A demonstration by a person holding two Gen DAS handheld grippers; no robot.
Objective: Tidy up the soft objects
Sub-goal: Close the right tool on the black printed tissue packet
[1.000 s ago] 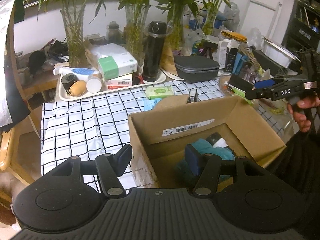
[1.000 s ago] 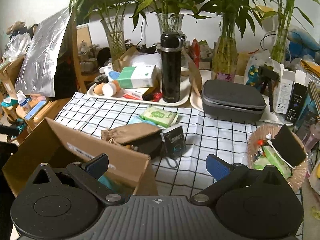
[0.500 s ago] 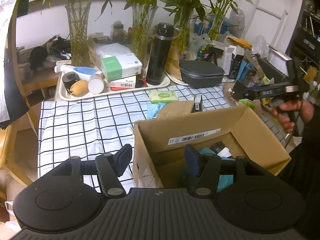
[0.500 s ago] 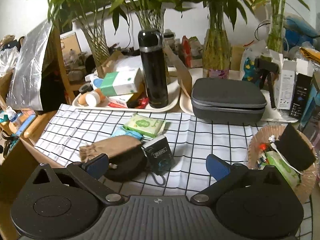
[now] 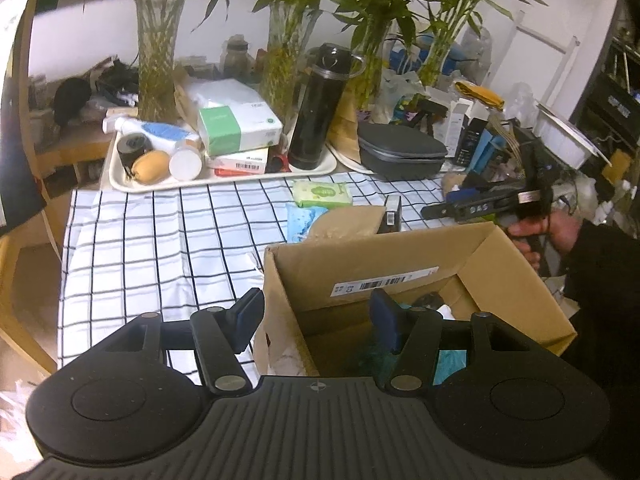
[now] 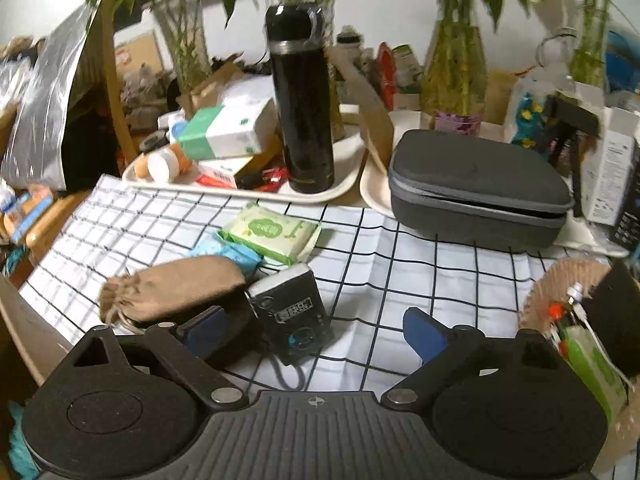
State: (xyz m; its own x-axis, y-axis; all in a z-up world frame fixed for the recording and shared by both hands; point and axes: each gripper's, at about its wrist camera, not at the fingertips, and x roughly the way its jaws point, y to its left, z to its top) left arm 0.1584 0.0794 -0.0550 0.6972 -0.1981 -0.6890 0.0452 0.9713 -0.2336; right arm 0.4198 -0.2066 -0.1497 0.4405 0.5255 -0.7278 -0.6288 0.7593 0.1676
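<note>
Checked tablecloth (image 6: 400,264) covers the work area, cluttered tray (image 5: 120,178) and plant vases along the back. Cardboard box (image 5: 500,276) sits open on the near edge, already holding some soft stuff: teal fabric (image 5: 452,360) and something dark and white at the bottom, can't resolve more than that. So task looks partly done. Still out on the cloth, just past the box's far wall: tan drawstring pouch (image 6: 172,288) lying on its side over a dark rounded item, light blue soft pack (image 6: 230,252) touching it, green wipes pack (image 6: 272,232) just behind that. Small black gadget with a cord (image 6: 292,312) leans against the pouch; hard, probably not part of the sort. Grey zip case (image 6: 476,188) further back on a plate, my guess is it stays. Left gripper (image 5: 316,320) holds over the box's near corner, fingers half spread with the box wall between them but not visibly touching either pad, nothing held. Right gripper (image 6: 316,332) is over the cloth facing the pouch/gadget cluster, jaws wide and closing, the gadget between them, no pad contact visible. Judgement: next pick is likely the pouch or gadget-side cluster; at least three soft items left to box.
</note>
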